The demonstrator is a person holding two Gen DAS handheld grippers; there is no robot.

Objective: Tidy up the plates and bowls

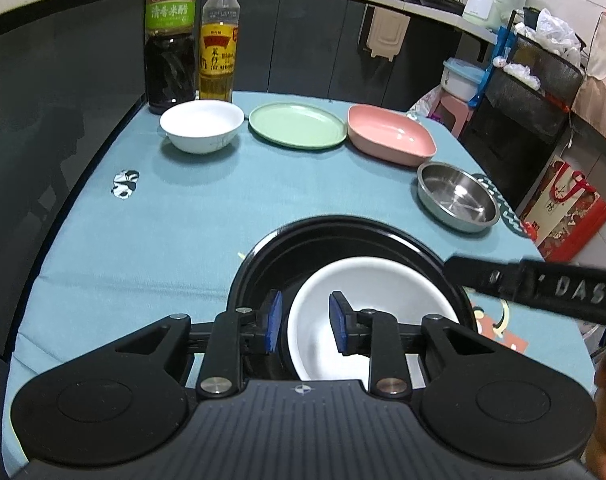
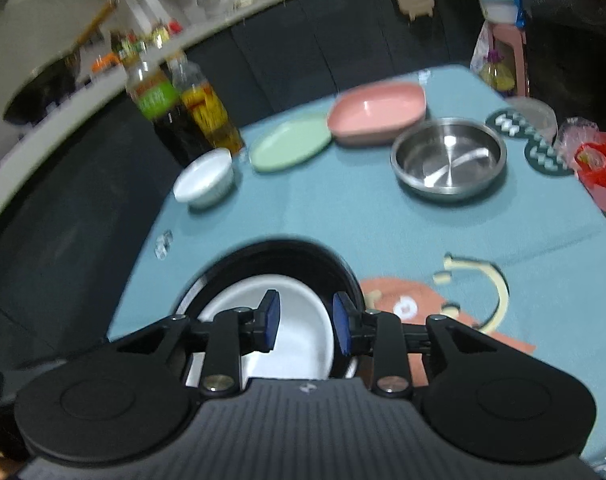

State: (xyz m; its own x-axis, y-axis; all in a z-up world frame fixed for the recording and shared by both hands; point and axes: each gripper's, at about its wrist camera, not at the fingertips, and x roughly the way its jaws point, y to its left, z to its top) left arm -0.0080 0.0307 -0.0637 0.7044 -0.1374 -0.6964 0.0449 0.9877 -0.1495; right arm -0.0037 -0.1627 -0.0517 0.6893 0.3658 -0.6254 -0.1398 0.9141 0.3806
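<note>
left tongs [image 1: 305,322]: parted, empty, straddling near-left rim of white plate [image 1: 375,280].
right tongs [image 2: 306,322]: parted, empty, at its right rim.
white plate: inside black dish [image 1: 263,264].
next dish: steel bowl [image 2: 449,160], far-right, right tongs nearer.

A shallow white round plate [image 1: 367,312] lies inside a larger black round dish [image 1: 303,240] at the near table edge. Farther back sit a white ceramic bowl [image 1: 201,126], a flat pale-green round plate [image 1: 297,124], a pink squarish dish [image 1: 391,136] and, nearer right, a stainless-steel bowl [image 1: 457,196], all upright and empty
</note>
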